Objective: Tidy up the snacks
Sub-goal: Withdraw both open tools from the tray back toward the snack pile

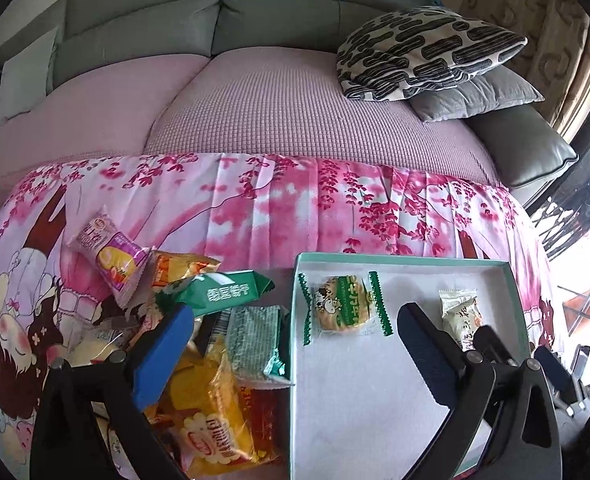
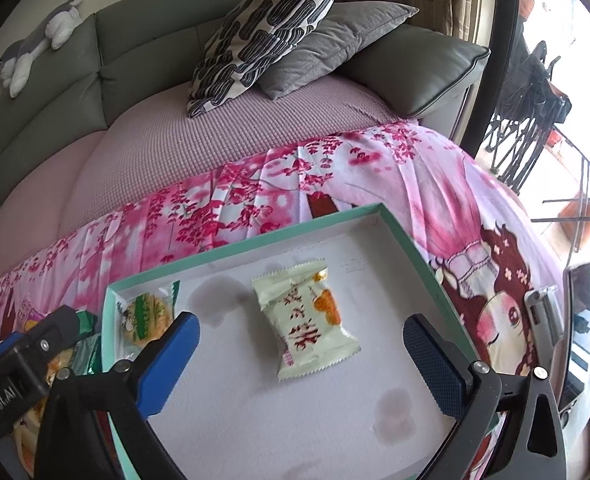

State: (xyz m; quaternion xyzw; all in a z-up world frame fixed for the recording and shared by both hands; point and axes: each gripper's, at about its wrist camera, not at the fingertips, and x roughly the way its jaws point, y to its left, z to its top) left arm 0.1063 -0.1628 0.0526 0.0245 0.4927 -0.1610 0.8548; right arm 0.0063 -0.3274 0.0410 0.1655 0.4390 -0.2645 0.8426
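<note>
While both my grippers hang above the pink blossom-print cloth (image 1: 255, 208), neither one grips anything. My left gripper (image 1: 295, 344) is spread wide, straddling the left wall of the teal-rimmed tray (image 1: 399, 258): its left finger is over the heap of snacks beside the tray, its right finger over the tray's pale floor. My right gripper (image 2: 301, 356) is likewise parted, empty, over the middle of the tray, with the pale mooncake packet (image 2: 307, 320) lying flat on the floor between its fingers and untouched.

Two snacks sit inside the tray. The round cracker in the green-edged wrapper (image 1: 341, 306) lies near the far left corner; the pale packet with red characters lies further right (partly hidden behind my left gripper's right finger in the left view).

The rest wait on the cloth just left of the tray, piled together: a green wafer packet (image 1: 223, 292) on top, a silver-green packet (image 1: 255, 340) touching the tray wall, a large yellow bag (image 1: 215, 432) nearest me, an orange packet (image 1: 183, 266) and a pink packet (image 1: 111, 260) at the far edge of the heap.

Behind the cloth stands a sofa (image 1: 175, 20) with a patterned cushion (image 1: 423, 52) leaning on a grey cushion (image 1: 475, 96)
</note>
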